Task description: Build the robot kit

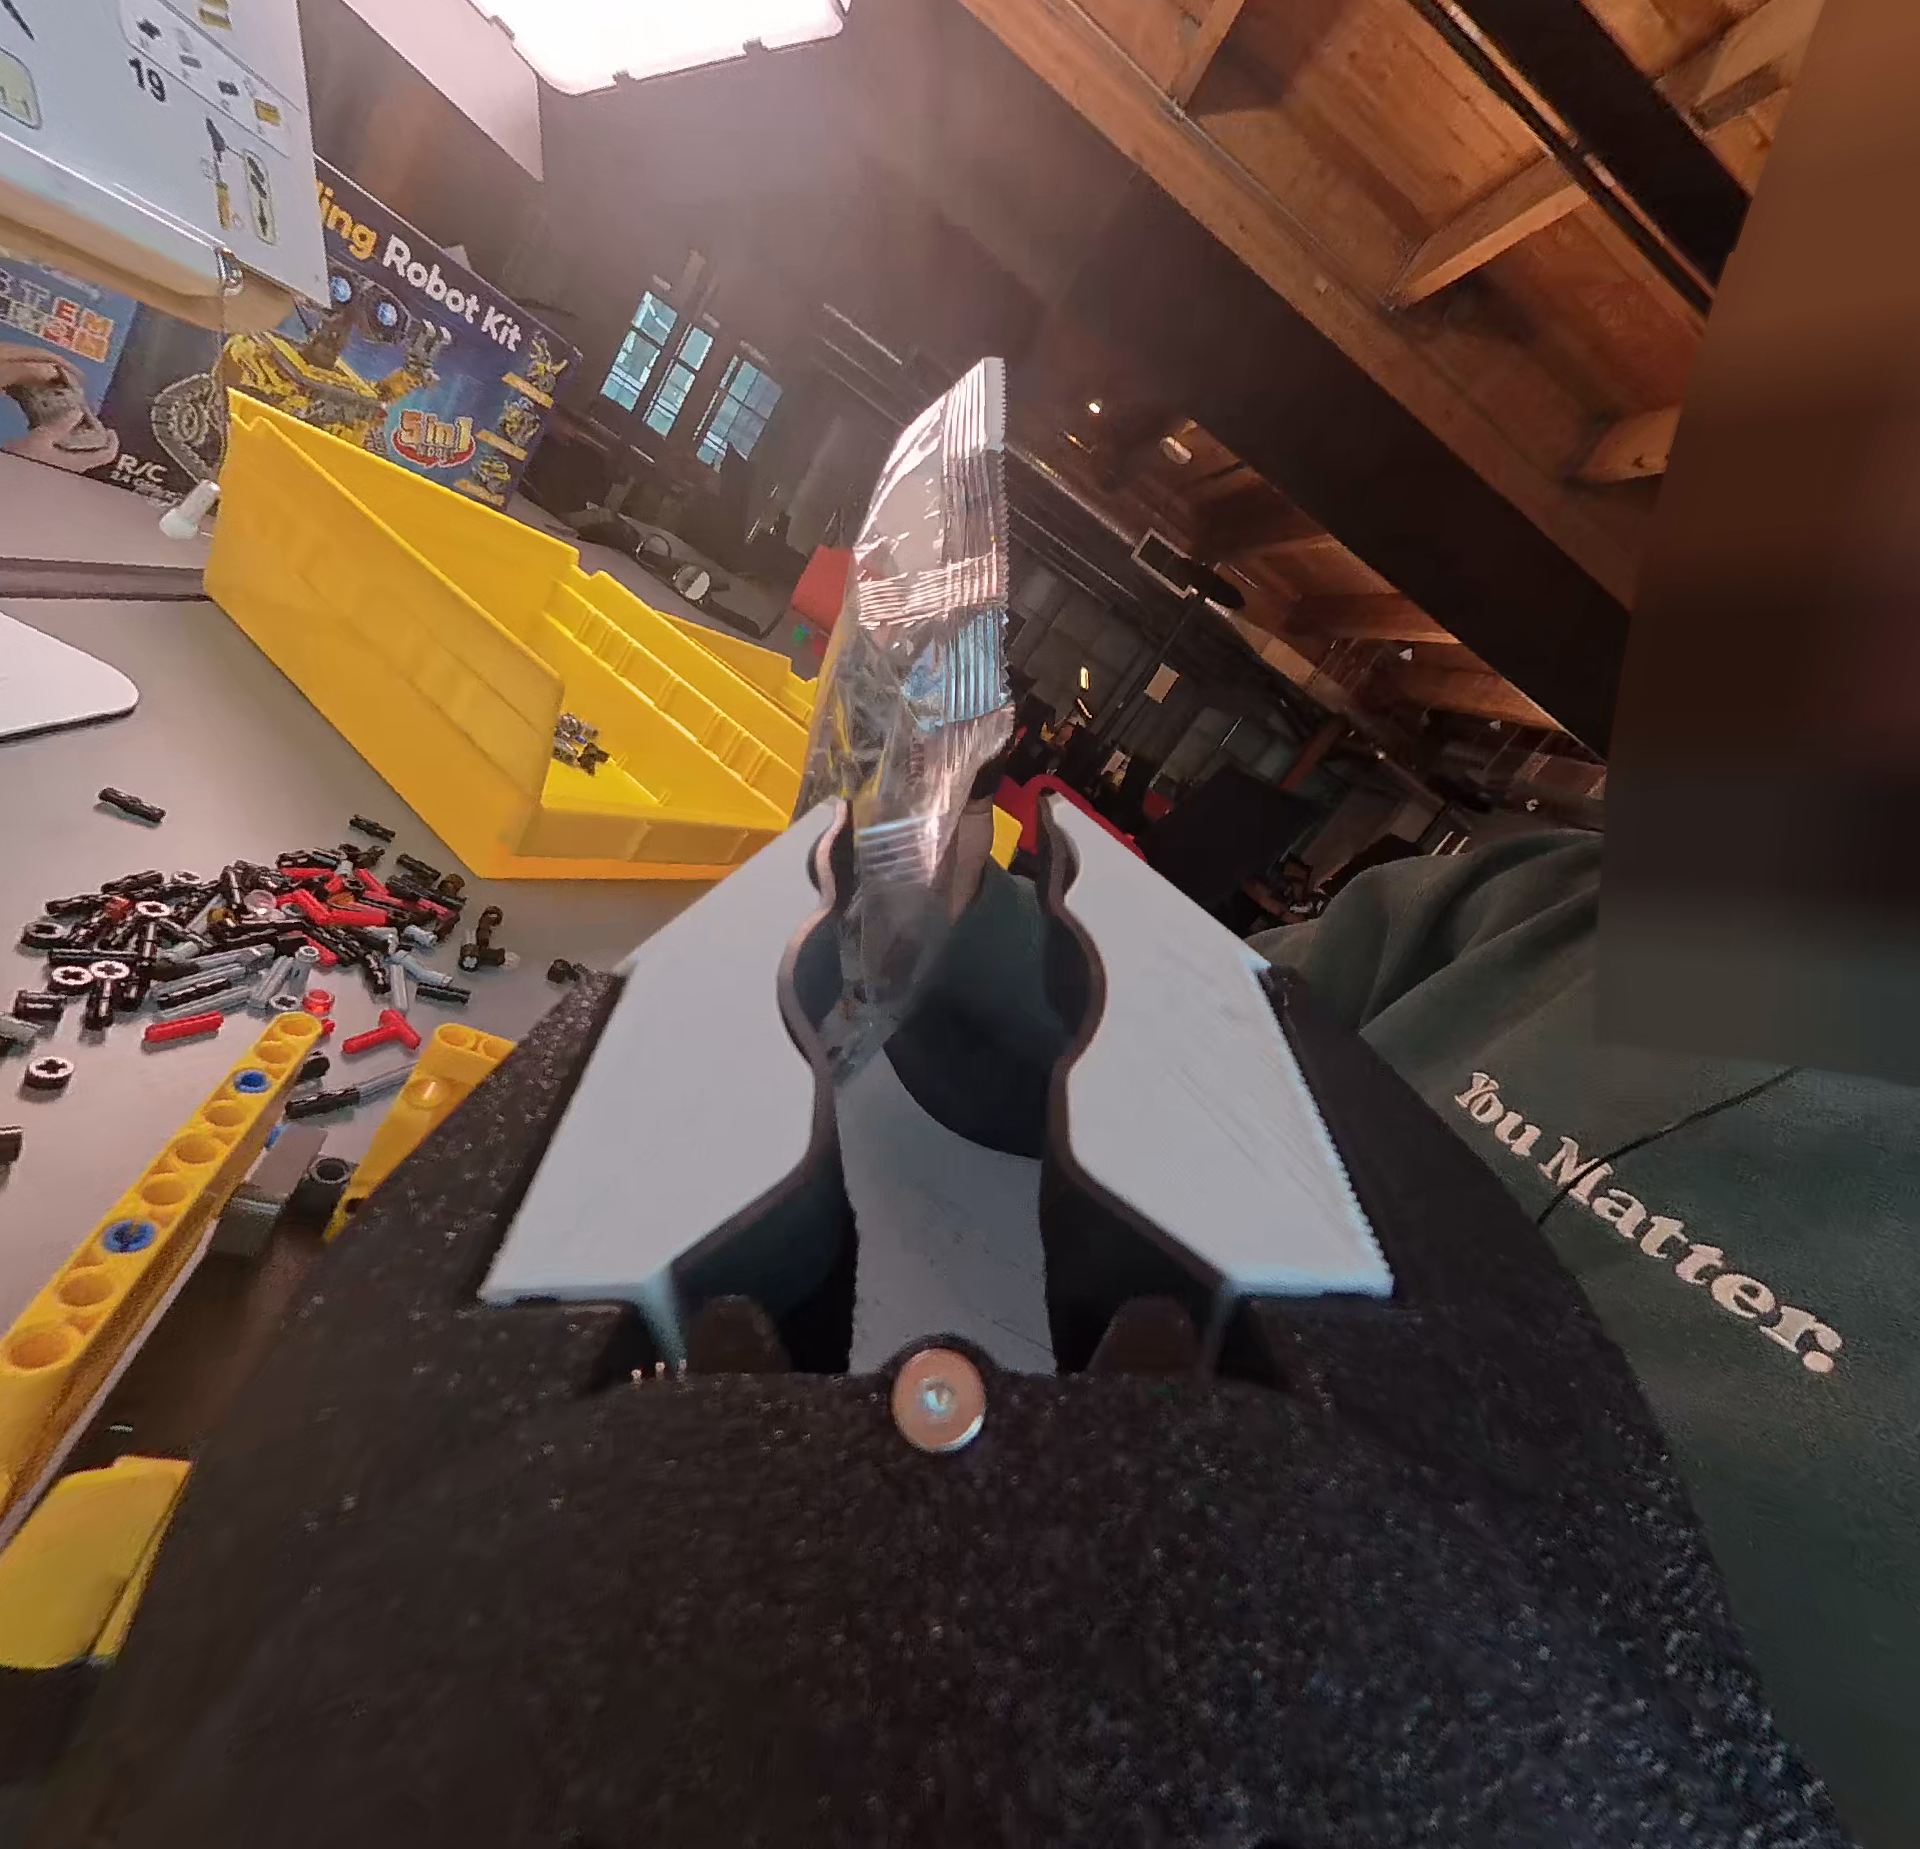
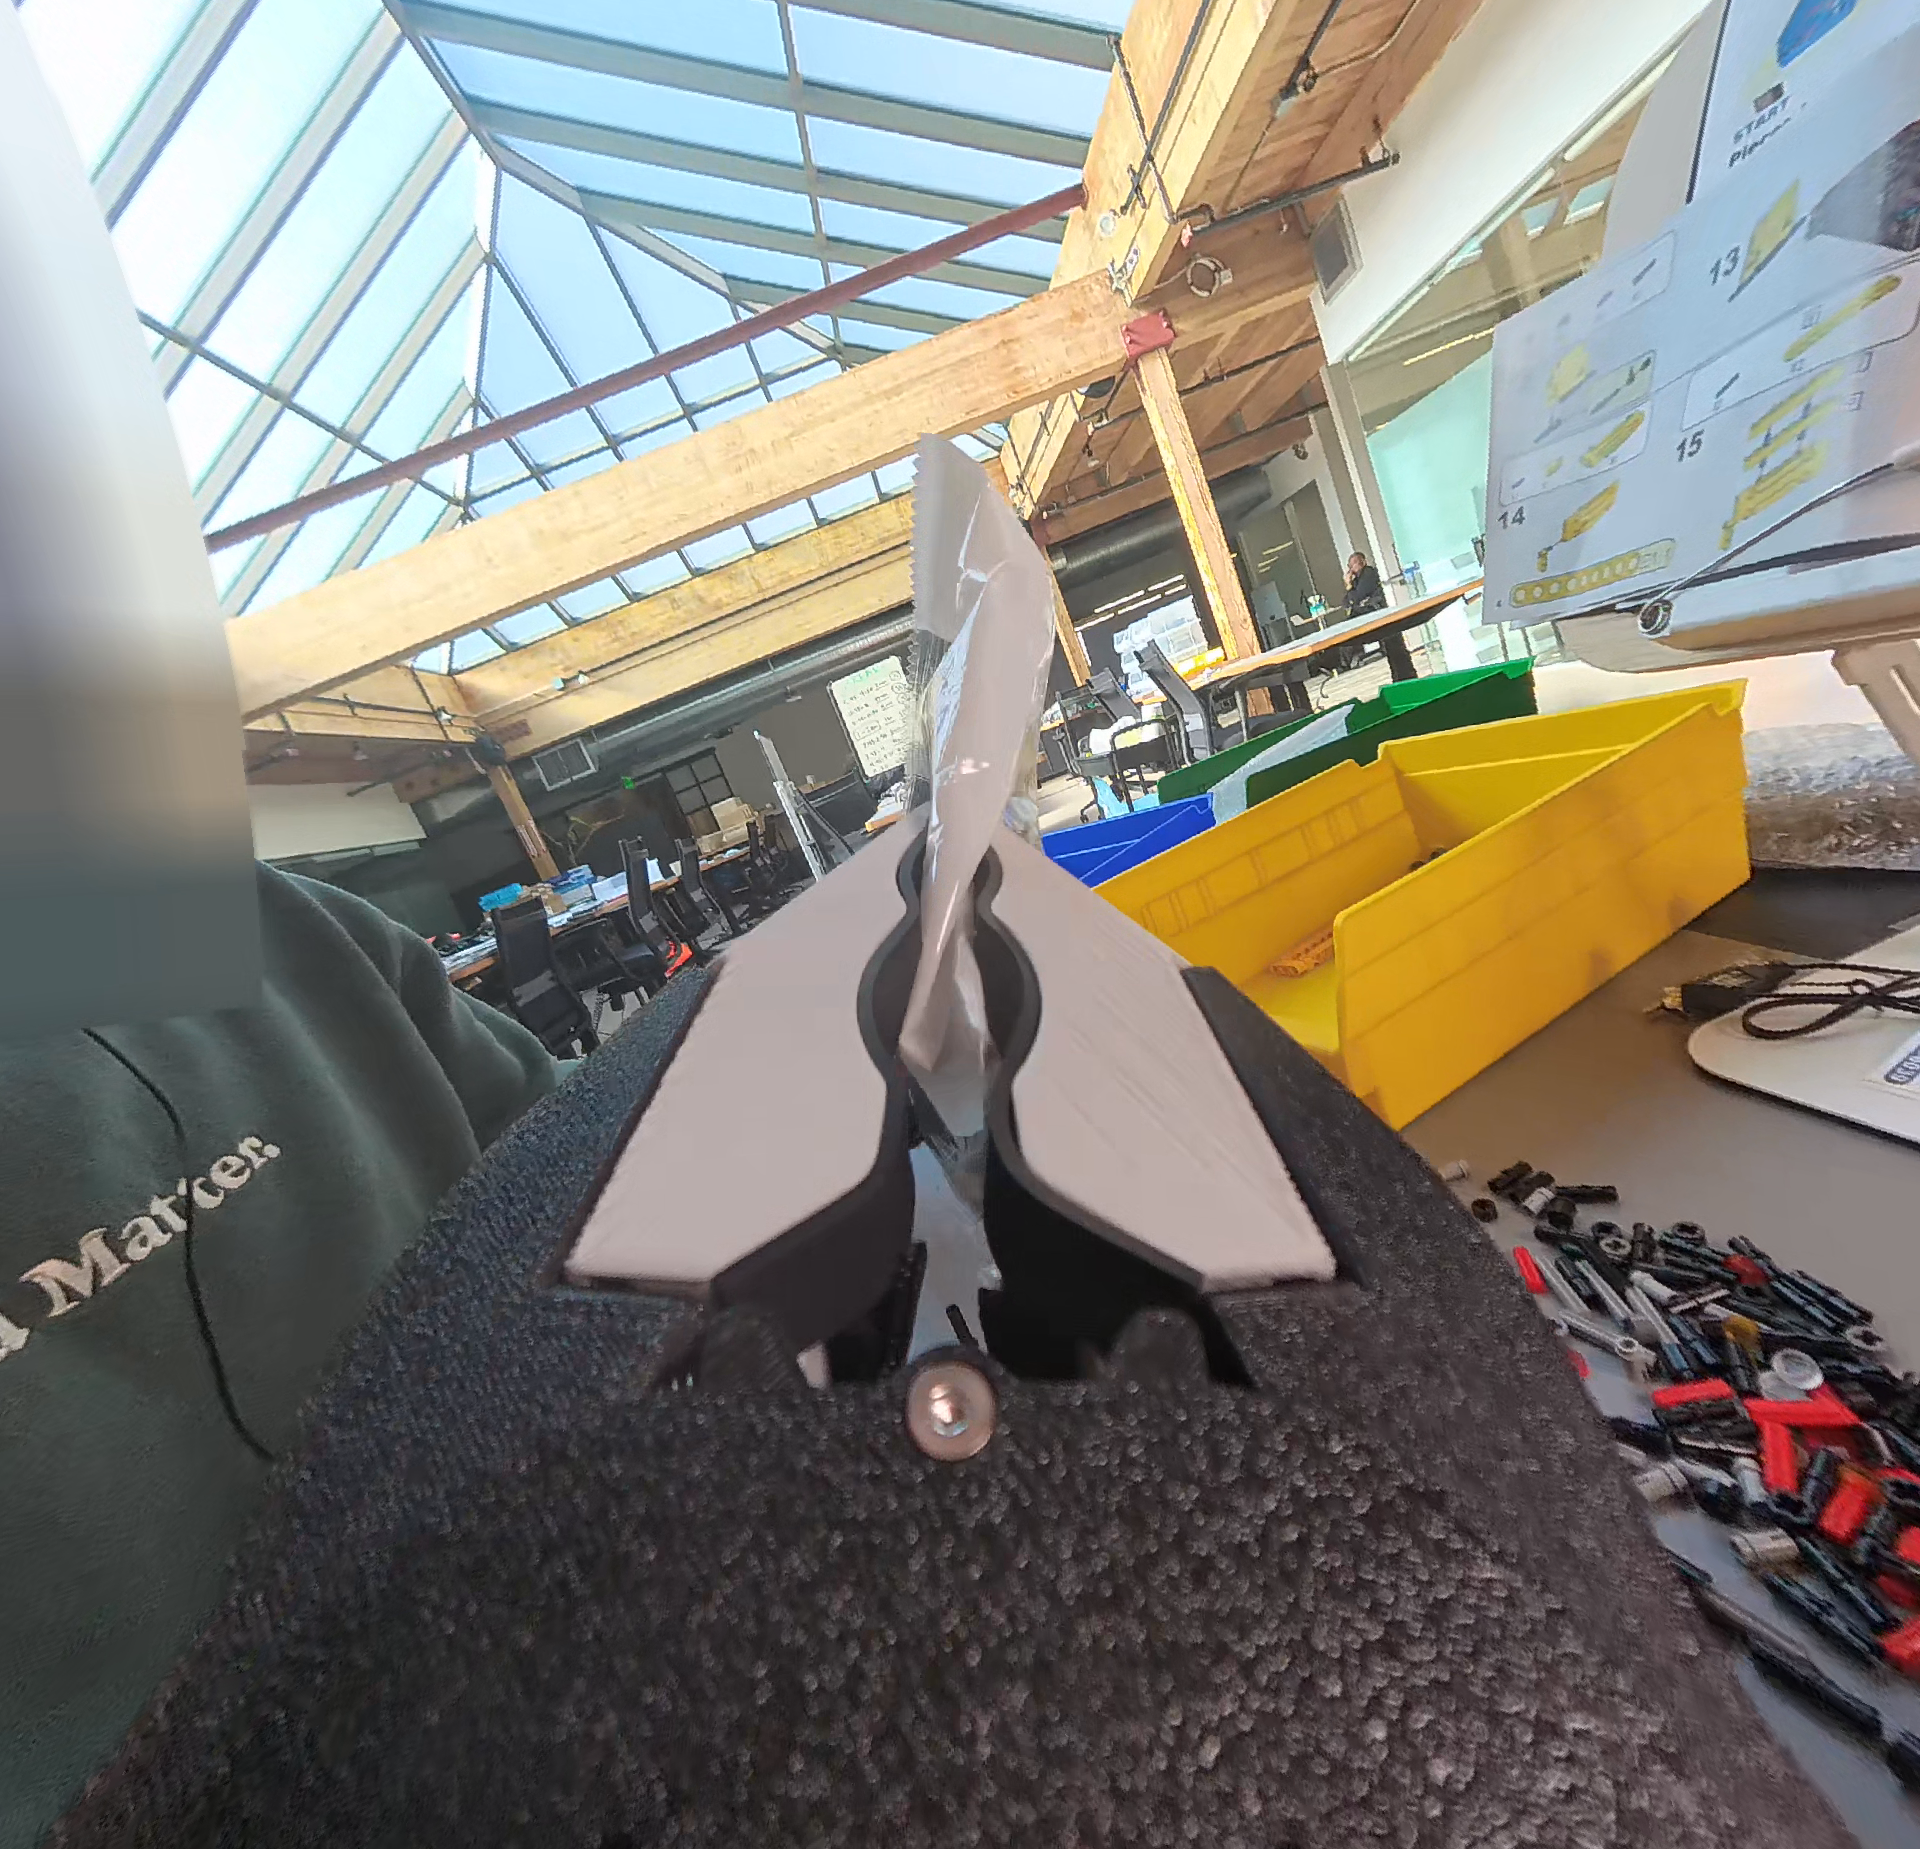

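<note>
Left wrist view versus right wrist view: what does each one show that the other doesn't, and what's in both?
Only the left wrist view shows long yellow beams on the table and a toy kit box behind the yellow bin.

Only the right wrist view shows a blue bin, a green bin and a black cable.

Both show a clear plastic bag pinched by the left gripper and right gripper, the heap of small parts, and a green sweatshirt.

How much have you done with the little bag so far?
Done: lots of small pieces lie tipped out on the table. In hand: both grippers, left and right, pinch a clear plastic bag. Left: the yellow bin holds only a few pieces.
</note>
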{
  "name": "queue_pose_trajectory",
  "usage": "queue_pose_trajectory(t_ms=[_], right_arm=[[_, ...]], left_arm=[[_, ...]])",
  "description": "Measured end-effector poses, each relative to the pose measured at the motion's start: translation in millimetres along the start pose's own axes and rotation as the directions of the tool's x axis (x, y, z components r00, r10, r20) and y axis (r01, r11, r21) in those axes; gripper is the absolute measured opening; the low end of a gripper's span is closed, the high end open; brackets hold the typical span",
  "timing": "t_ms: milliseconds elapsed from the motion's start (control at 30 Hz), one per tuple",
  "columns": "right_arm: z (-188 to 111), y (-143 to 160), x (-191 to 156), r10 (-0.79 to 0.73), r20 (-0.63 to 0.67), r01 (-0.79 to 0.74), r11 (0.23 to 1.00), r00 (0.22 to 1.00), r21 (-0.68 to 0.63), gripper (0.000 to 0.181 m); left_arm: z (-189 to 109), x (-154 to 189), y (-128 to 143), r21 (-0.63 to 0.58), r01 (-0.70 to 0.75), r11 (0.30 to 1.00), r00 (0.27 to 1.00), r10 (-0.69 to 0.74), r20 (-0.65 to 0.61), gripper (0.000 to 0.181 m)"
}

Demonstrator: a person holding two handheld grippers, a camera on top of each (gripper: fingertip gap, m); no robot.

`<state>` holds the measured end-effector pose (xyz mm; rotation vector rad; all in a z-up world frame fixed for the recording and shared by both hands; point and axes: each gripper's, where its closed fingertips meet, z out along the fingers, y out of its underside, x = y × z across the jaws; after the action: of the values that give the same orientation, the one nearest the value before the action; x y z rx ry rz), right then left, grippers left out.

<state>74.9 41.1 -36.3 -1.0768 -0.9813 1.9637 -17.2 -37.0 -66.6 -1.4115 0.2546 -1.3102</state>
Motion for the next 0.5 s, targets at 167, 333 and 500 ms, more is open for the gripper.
queue_pose_trajectory(t_ms=[167,333,500], right_arm=[[-2,-12,-13,0.007,0.065,-0.011,0.998,0.998,0.06,0.0],[1,-12,-23,0.028,0.12,-0.037,0.996,0.992,0.075,0.0],[1,-9,-13,0.033,0.078,-0.039,0.996,0.996,0.075,0.0]], left_arm=[[9,-2,13,-0.057,-0.059,0.997,0.998,0.061,0.026,0.062],[26,6,37,-0.166,-0.204,0.965,0.976,0.213,0.039,0.037],[26,10,35,-0.221,-0.325,0.92,0.932,0.351,0.089,0.022]])
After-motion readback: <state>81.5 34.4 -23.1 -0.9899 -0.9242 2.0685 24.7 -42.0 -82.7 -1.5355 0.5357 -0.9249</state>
